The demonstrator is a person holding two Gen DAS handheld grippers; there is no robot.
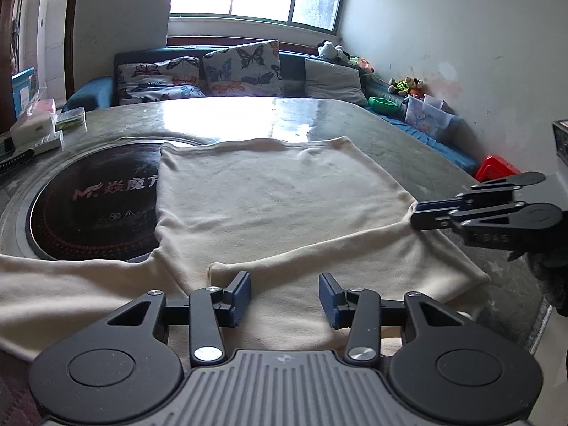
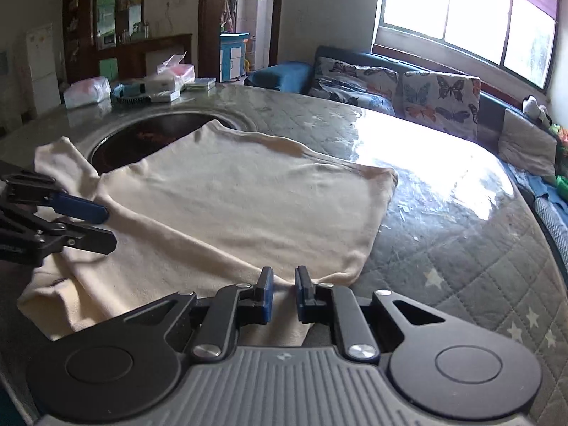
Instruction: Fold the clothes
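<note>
A cream garment (image 1: 277,195) (image 2: 230,195) lies spread on the round table, its near part folded over into a second layer. My left gripper (image 1: 284,284) (image 2: 110,227) hovers low over the near folded edge. Its blue pads stand apart, with cloth under them but none pinched between them. My right gripper (image 2: 284,273) (image 1: 415,214) is at the garment's right side. Its pads are nearly together, with a tuck of the cloth's edge pinched between them. In the left wrist view, that edge rises slightly toward the right gripper's tips.
A dark round cooktop (image 1: 92,206) is set into the quilted table top (image 2: 443,234), partly under the garment. Tissue boxes and small packets (image 2: 170,78) crowd the far left rim. A sofa with butterfly cushions (image 1: 241,67) lines the window wall, and a red stool (image 1: 497,167) stands at the right.
</note>
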